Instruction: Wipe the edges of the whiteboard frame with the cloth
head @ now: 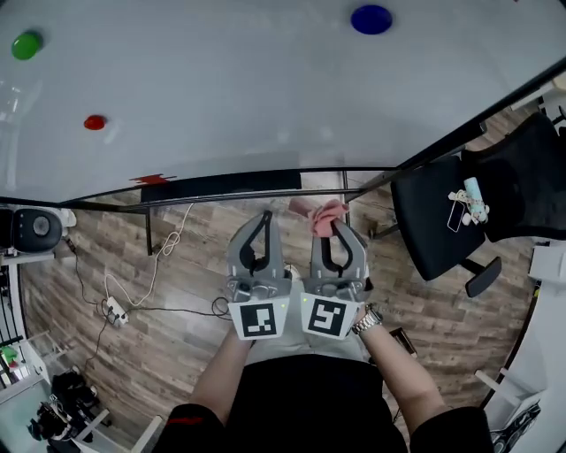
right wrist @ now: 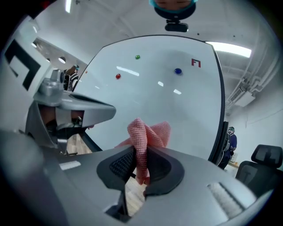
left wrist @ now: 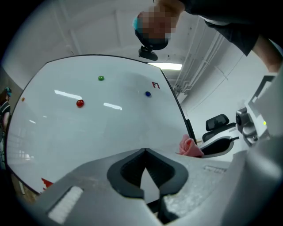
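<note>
The whiteboard (head: 230, 88) stands in front of me, with a black frame (head: 232, 187) along its lower edge and up its right side (head: 473, 126). Green (head: 26, 44), red (head: 95, 122) and blue (head: 370, 19) magnets stick to it. My right gripper (head: 336, 226) is shut on a pink cloth (head: 324, 215), held just below the frame's bottom edge near the right corner. In the right gripper view the cloth (right wrist: 143, 134) stands up between the jaws. My left gripper (head: 262, 221) hangs beside it, shut and holding nothing. The left gripper view shows the cloth (left wrist: 190, 147) at its right.
A black office chair (head: 442, 221) with small items on its seat stands at the right. White cables and a power strip (head: 115, 310) lie on the wooden floor at the left. A black device (head: 35, 228) sits at the left edge. A person (right wrist: 231, 142) stands far off.
</note>
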A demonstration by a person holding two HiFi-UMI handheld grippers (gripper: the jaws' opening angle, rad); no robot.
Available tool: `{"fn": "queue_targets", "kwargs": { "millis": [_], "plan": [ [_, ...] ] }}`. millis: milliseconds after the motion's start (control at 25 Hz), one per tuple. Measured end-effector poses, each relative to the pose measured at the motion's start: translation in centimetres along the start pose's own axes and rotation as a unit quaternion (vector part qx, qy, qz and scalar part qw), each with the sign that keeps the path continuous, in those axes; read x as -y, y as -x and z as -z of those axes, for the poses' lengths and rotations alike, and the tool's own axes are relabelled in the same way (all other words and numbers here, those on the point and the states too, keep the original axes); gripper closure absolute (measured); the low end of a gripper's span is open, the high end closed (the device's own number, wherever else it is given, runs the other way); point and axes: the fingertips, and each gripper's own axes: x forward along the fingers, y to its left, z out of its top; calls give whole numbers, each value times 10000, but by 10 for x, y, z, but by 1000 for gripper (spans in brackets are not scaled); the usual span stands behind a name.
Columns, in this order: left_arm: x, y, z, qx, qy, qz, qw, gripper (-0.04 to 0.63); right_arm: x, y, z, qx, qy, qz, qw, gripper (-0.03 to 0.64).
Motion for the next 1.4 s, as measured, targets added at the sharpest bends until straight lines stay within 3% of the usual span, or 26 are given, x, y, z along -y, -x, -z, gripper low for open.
{"fn": "queue_targets", "kwargs": {
  "millis": [240,720,920,1400],
  "plan": [
    [-22,26,-43,325,47,-126,9994,598,-12,21,-59,682,-601,25,9959,565],
    [-47,82,-96,529,-57,-195,9984,598,-28,68,-133,1416,-769,-128,9868,565],
    [-56,100,-116,668,-196,-324,9970,598,-28,91,-151,1657,-771,-268,9828,565],
    [-76,143,-129,427,-559,-725,9949,598,-22,114,-167,2033,-1040,-665,9713,566]
  ]
}}
